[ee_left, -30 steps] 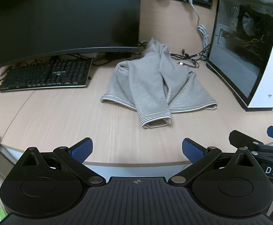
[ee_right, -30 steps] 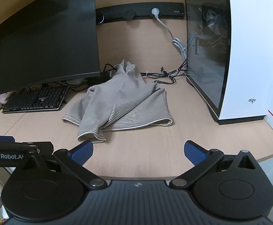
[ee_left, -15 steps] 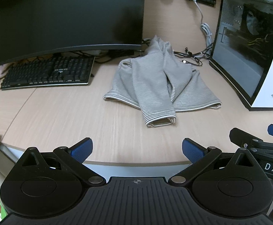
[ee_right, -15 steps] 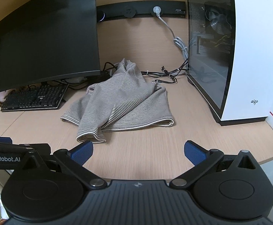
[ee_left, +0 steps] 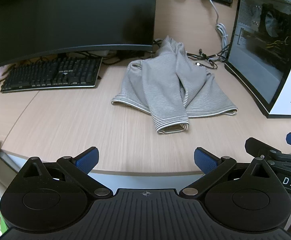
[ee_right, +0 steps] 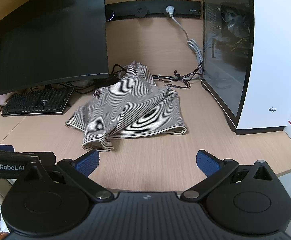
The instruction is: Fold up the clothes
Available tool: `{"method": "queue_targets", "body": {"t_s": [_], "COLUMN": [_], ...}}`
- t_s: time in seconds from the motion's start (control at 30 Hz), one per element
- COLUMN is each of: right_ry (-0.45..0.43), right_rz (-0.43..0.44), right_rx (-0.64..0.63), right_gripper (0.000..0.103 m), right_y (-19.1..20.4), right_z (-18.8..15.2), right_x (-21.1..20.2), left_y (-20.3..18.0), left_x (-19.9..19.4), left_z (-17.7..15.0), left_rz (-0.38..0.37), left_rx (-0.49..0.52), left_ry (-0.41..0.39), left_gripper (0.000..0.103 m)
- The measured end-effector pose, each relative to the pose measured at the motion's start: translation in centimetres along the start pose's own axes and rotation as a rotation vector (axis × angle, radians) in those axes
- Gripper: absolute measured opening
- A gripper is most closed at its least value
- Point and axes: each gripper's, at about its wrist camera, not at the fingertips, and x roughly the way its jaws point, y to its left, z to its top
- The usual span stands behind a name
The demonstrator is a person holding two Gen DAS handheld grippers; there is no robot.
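Left wrist view: a striped grey shirt [ee_left: 171,88] lies crumpled mid-desk [ee_left: 65,124], between the monitor [ee_left: 71,14] and the PC case [ee_left: 265,46]. Its long axis runs from the back edge toward the front edge, one sleeve cuff nearest. The left gripper [ee_left: 144,158] and the right gripper [ee_right: 147,160] both hover at the front edge, fingers spread wide, empty. The cuff seems closer to the right gripper's left finger, though fisheye distortion blurs this.

Striped knit cloth top [ee_left: 165,86] lying soft, matt, on pale wood-grain counter [ee_left: 65,120]. Tongs [ee_left: 144,158] showing matt black plastic, blue textured pads [ee_left: 203,161]. PC case [ee_right: 265,60] showing glossy white shell, dark glass panel.
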Motion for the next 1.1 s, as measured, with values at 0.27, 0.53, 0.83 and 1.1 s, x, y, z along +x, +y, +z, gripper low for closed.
{"method": "queue_targets", "body": {"t_s": [0.27,0.53,0.83,1.1], "right_ry": [0.006,0.012,0.02,0.029], "right_rz": [0.002,0.004,0.004,0.002], "right_rx": [0.002,0.004,0.005,0.008], "right_gripper": [0.103,0.103,0.103,0.103], "right_y": [-0.3,-0.4,-0.5,-0.8], "right_z": [0.1,-0.1,-0.1,-0.1], "right_x": [0.3,0.6,0.9,1.4], "left_y": [0.0,-0.1,-0.1,-0.3], "left_x": [0.3,0.6,0.9,1.5], "left_z": [0.3,0.6,0.8,1.1], "left_rz": [-0.001,0.002,0.005,0.002], "left_rx": [0.003,0.005,0.003,-0.001], "left_ry": [0.006,0.012,0.019,0.029], "left_gripper": [0.103,0.103,0.103,0.103]}}
